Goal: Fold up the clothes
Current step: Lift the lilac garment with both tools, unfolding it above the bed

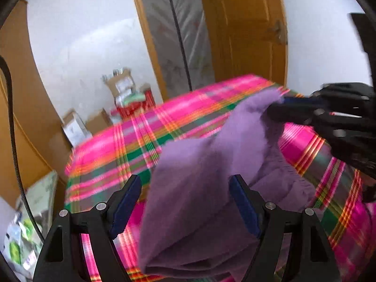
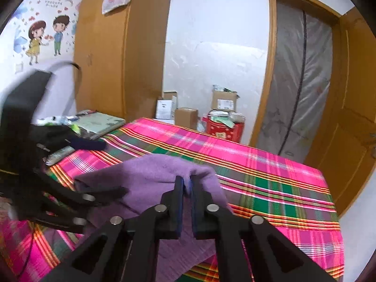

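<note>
Covering the surface (image 2: 270, 164) is a pink, green and orange plaid cloth. A wardrobe (image 2: 117, 47) is seen at the left, cartoon stickers (image 2: 44, 37) beside it, then boxes (image 2: 185, 115) against the white wall and a door (image 2: 352, 117) at the right. No label can be read. The left gripper (image 1: 185, 202) is held wide open around the purple garment (image 1: 199, 199); the right gripper (image 2: 186, 188) is pinched on its raised edge.
</note>
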Tool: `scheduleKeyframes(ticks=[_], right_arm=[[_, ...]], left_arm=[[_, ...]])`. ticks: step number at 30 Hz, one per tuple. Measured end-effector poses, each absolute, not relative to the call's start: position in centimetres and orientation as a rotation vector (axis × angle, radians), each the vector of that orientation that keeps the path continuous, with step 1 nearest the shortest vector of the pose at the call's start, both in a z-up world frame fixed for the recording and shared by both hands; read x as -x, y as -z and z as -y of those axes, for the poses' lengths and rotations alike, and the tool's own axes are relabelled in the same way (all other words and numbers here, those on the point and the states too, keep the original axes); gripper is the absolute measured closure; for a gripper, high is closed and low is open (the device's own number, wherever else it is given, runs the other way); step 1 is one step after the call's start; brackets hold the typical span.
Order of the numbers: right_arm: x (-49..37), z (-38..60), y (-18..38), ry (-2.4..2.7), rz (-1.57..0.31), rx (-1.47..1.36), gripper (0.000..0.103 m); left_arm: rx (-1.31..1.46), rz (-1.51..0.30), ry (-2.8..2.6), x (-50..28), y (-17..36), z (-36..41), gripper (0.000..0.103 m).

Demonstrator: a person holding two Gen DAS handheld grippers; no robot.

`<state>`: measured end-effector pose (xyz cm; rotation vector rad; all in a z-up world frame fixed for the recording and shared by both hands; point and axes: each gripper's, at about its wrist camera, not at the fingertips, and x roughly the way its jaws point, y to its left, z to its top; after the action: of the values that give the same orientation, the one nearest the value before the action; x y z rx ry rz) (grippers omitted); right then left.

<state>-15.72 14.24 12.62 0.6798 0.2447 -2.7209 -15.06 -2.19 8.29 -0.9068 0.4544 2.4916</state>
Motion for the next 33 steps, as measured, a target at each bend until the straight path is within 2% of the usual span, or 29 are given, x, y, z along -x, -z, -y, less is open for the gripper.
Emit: scheduleKeyframes(ticks=[1,3,5,6,7,8,13,20,22,24,27,33], right_arm=[[15.6,-14.2,-12.7,2.715,-0.249,-0.675,0.098],[15.6,-14.0,-12.5,2.712,-0.265,-0.678,0.098],[15.6,-13.7,-12.1,2.696,-0.276,-0.693,0.098],[15.6,-13.6,-12.0,2.687,-0.276,-0.697,0.098],[15.6,-13.5,-11.9,2.678,-0.275,-0.702,0.098],[15.6,-13.5,-11.9,2.671,-0.276,-0.707,0.098],[14.9,-14.4,-11.3,2.639,-0.207,-0.750,0.098],[12.7,-18.0,-8.4,2.570,-0.011,-0.923,0.092],[11.7,-18.6,-7.4,2.522,0.045,-0.952,0.076],[10.9,-18.8,-6.4,2.473,0.087,-0.974,0.064],[10.4,-18.0,-5.6,2.404,0.101,-1.002,0.058],[11.4,-15.5,-3.5,2.365,0.002,-1.107,0.057]], left_arm=[[0.927,-0.425,-2.477,15.4,-8.1,2.2,0.025],[0.969,-0.367,-2.451,16.2,-7.6,2.2,0.037],[1.012,-0.319,-2.436,16.8,-7.1,2.3,0.061],[1.022,-0.302,-2.424,17.0,-7.0,2.3,0.066],[1.033,-0.286,-2.413,17.2,-6.9,2.4,0.078],[1.038,-0.278,-2.408,17.3,-6.9,2.3,0.086],[1.027,-0.212,-2.469,17.8,-7.2,3.1,0.095],[1.011,-0.016,-2.625,19.2,-8.3,6.8,0.097],[1.010,0.028,-2.654,19.3,-8.5,7.7,0.097],[1.013,0.050,-2.687,19.3,-8.4,8.4,0.097],[1.041,0.086,-2.702,19.5,-7.9,9.1,0.097],[1.066,0.063,-2.714,19.5,-7.0,9.2,0.097]])
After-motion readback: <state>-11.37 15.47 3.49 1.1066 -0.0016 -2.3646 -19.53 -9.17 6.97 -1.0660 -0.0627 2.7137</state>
